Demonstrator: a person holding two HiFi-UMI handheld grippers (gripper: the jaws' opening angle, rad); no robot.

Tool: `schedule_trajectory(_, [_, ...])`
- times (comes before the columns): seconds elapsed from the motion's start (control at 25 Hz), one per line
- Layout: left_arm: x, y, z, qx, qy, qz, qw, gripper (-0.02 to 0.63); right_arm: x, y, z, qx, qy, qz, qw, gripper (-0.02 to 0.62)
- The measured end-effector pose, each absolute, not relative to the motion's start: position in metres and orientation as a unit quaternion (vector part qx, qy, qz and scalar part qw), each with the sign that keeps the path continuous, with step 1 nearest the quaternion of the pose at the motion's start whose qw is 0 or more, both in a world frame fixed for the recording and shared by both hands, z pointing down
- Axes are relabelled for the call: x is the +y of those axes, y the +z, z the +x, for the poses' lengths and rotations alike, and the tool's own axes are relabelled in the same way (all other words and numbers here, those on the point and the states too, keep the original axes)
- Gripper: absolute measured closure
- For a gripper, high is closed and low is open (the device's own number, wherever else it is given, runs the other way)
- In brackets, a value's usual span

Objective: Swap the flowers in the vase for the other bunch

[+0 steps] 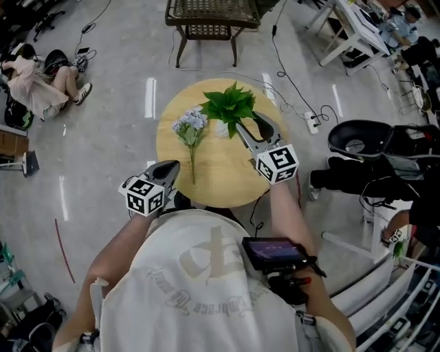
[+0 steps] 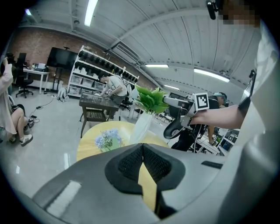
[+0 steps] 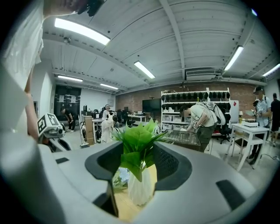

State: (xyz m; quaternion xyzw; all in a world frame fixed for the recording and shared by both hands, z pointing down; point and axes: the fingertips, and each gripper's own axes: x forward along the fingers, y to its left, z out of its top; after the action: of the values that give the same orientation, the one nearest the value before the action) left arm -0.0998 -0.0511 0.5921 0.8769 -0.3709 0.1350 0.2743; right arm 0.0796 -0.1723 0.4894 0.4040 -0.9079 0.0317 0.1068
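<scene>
A white vase (image 1: 221,128) stands on the round wooden table (image 1: 220,180) with a bunch of green leaves (image 1: 230,104) in it. My right gripper (image 1: 250,128) reaches in from the right; its jaws are open, one on each side of the green leaves (image 3: 136,141), above the vase (image 3: 141,190). The pads do not press on the leaves. A bunch of pale blue flowers (image 1: 190,124) lies flat on the table left of the vase, its stem toward me. My left gripper (image 1: 168,169) hovers shut and empty at the table's near left edge, pointing at the blue flowers (image 2: 108,139).
A dark wicker stool (image 1: 210,17) stands beyond the table. Cables and a power strip (image 1: 313,122) lie on the floor to the right, near a black office chair (image 1: 357,141). A person sits on the floor (image 1: 38,79) at far left.
</scene>
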Motion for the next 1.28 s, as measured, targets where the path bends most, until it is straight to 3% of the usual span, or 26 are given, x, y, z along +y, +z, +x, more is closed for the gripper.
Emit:
schedule_trajectory(0.2, [-0.062, 0.587, -0.094, -0.366, 0.129, 0.881, 0.271, 0.6, -0.167, 0.485, 0.096, -0.902, 0.037, 0.417, 0.102, 0.408])
schedule_trajectory(0.68, [-0.081, 0.569, -0.062, -0.334, 0.118, 0.901, 0.252, 0.6, -0.14, 0.501, 0.147, -0.869, 0.074, 0.479, 0.098, 0.56])
schedule_trajectory(1.28, [-0.08, 0.558, -0.033, -0.305, 0.124, 0.914, 0.236, 0.6, -0.074, 0.547, 0.141, -0.869, 0.14, 0.464, 0.1, 0.589])
